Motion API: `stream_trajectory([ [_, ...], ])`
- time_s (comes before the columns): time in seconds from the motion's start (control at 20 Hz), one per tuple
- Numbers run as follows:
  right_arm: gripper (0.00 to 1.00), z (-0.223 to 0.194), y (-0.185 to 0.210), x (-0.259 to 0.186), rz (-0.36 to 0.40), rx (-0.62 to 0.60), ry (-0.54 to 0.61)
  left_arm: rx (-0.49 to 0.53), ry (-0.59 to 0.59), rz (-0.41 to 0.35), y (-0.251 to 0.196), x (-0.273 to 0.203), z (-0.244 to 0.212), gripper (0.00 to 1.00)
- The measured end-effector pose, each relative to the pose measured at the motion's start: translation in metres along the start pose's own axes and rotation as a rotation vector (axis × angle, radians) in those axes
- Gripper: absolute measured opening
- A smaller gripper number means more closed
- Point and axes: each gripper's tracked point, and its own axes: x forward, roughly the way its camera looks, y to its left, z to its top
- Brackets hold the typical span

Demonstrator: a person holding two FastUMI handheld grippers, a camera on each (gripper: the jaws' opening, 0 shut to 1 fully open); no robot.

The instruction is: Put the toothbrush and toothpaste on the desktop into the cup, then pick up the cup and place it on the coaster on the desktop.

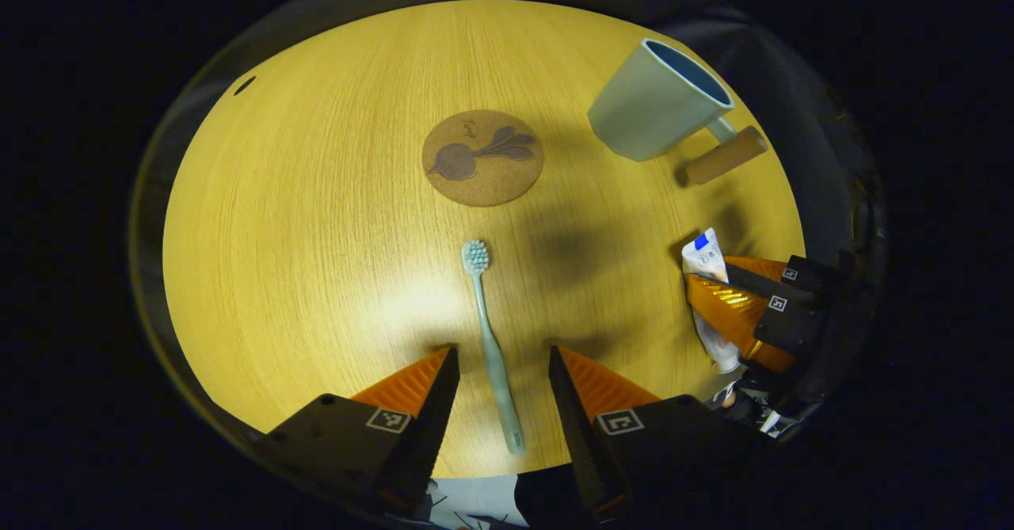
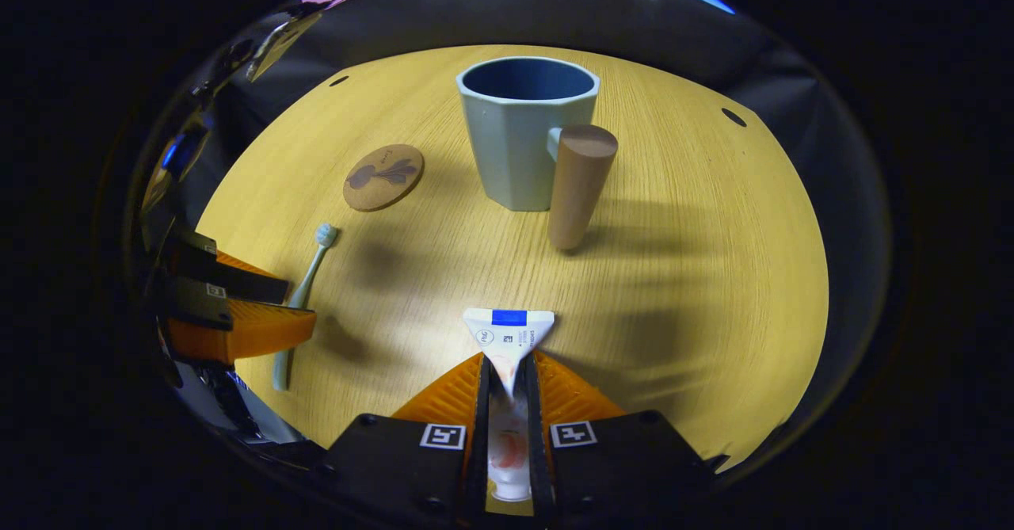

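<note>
The right gripper (image 2: 507,375) has its fingers pressed together on the toothpaste (image 2: 507,340), whose flat crimped end sticks out ahead of the tips. The left gripper (image 1: 501,356) stands wide apart over the wooden desktop (image 1: 317,221), one finger on each side of the toothbrush (image 1: 489,332) without touching it. The cup (image 2: 523,130) stands upright farther back, the coaster (image 2: 383,177) well beside it.

A round, light wooden tabletop (image 2: 713,276) spans the centre of both views, with small dark holes (image 2: 733,117) near its upper edges and black cloth (image 2: 634,15) behind it.
</note>
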Motion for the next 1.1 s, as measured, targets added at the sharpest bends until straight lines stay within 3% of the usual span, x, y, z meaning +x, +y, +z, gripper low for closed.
stream_trajectory([
  [0.3, 0.25, 0.001, 0.0, 0.0, 0.014, -0.019, -0.001, 0.003, 0.037, 0.068, 0.01, 0.004, 0.001, 0.52],
  [0.45, 0.25, 0.001, 0.0, 0.0, 0.017, -0.021, 0.001, 0.01, 0.066, 0.119, 0.015, 0.006, 0.002, 0.33],
  [0.65, 0.25, 0.002, 0.0, 0.0, 0.015, -0.025, 0.0, 0.026, 0.078, 0.121, 0.013, 0.006, 0.005, 0.14],
  [0.85, 0.25, 0.002, 0.0, 0.0, 0.014, -0.03, -0.003, 0.004, 0.061, 0.123, 0.015, 0.006, 0.004, 0.05],
  [1.1, 0.23, 0.001, -0.001, 0.001, 0.018, -0.04, -0.014, 0.015, 0.025, 0.109, 0.014, 0.006, 0.004, 0.04],
])
